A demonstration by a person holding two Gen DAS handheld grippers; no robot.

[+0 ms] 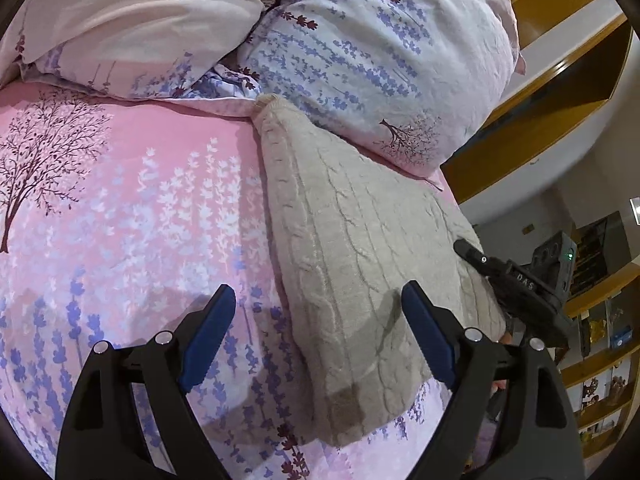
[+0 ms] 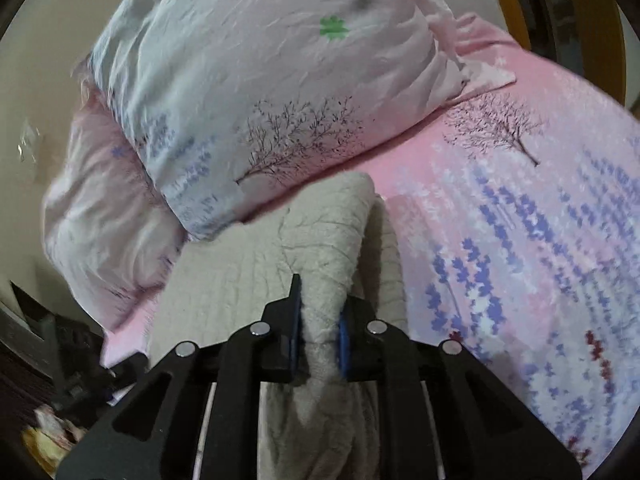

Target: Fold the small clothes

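Fingers of the left gripper (image 1: 316, 336) are spread wide, gripping nothing, above the near edge of the beige knit garment (image 1: 360, 248). The right gripper (image 2: 318, 344) is clamped on a raised fold of that garment, which lies on the pink bedsheet (image 1: 120, 208) beside the pillow (image 2: 260, 80).

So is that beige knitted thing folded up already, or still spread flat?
Partly folded: the beige cable-knit sweater lies doubled on the pink bedsheet, and the right gripper pinches a raised fold. The left gripper is open.

sweater (image 2: 320, 420) bottom off-frame
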